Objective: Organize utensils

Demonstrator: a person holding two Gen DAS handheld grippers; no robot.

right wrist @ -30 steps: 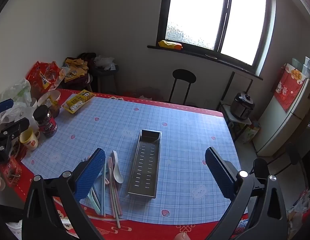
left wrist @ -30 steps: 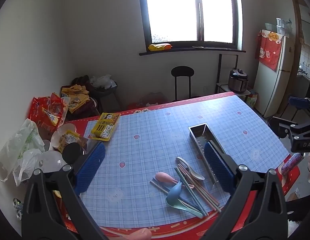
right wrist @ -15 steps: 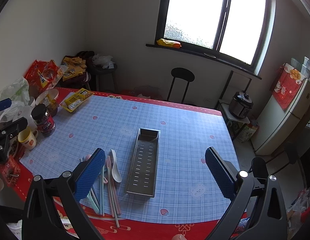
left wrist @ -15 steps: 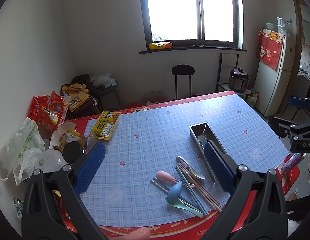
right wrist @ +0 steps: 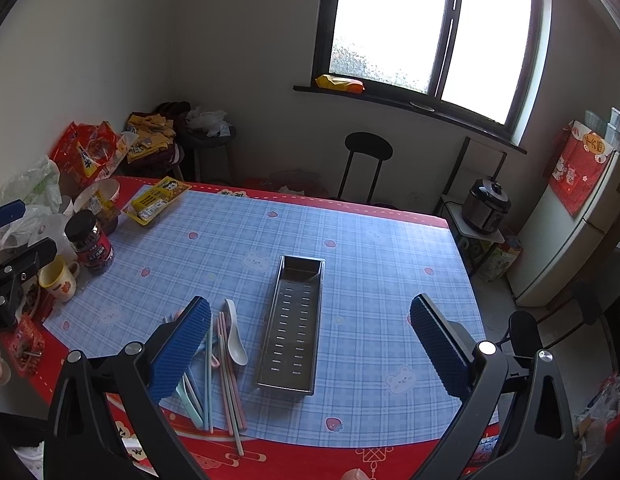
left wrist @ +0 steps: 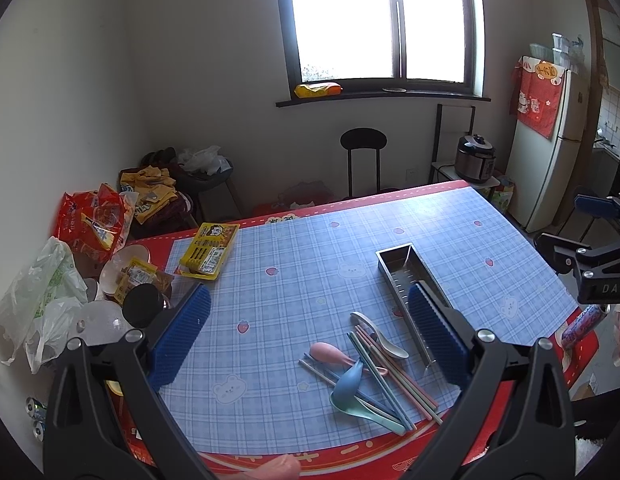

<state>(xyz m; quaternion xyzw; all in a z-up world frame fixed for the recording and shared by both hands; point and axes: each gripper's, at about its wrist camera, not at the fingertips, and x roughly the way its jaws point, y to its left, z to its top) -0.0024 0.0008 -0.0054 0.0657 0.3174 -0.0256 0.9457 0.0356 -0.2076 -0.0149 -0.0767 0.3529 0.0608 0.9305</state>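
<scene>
Chopsticks (left wrist: 389, 376) and plastic spoons (left wrist: 351, 394) lie just left of the steel tray (right wrist: 294, 328) on the tabletop (right wrist: 369, 256). I hold the left gripper (left wrist: 308, 336) and right gripper (right wrist: 310, 348) wide apart, empty. Chopsticks look light, stiff, slippery; I would pinch them mid-length.

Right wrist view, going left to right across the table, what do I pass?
Yellow mug → dark-lidded jar → loose chopsticks and spoons → metal tray → bare checked tablecloth.
</scene>
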